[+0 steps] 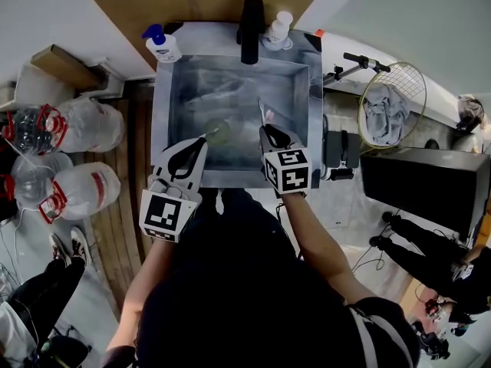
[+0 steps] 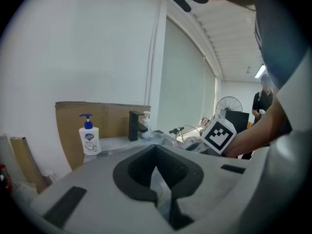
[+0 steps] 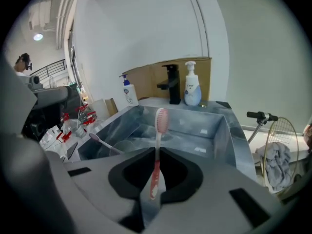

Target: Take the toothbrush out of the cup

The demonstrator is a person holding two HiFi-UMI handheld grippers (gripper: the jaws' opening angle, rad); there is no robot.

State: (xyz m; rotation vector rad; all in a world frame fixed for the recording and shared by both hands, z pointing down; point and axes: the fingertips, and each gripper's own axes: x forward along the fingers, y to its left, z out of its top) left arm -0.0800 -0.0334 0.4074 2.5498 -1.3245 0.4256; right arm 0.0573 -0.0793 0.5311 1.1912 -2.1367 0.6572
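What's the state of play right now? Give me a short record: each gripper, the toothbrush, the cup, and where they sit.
right gripper: fingers shut on the pink plastic toothbrush, bristle end pointing away
pink plastic toothbrush: out of the cup, held over the steel sink
left gripper: fingers close together, apparently on the rim of the clear plastic cup
clear plastic cup: inside the steel sink, at the left gripper's tip
pale toothbrush: leaning in the sink, seemingly in the cup
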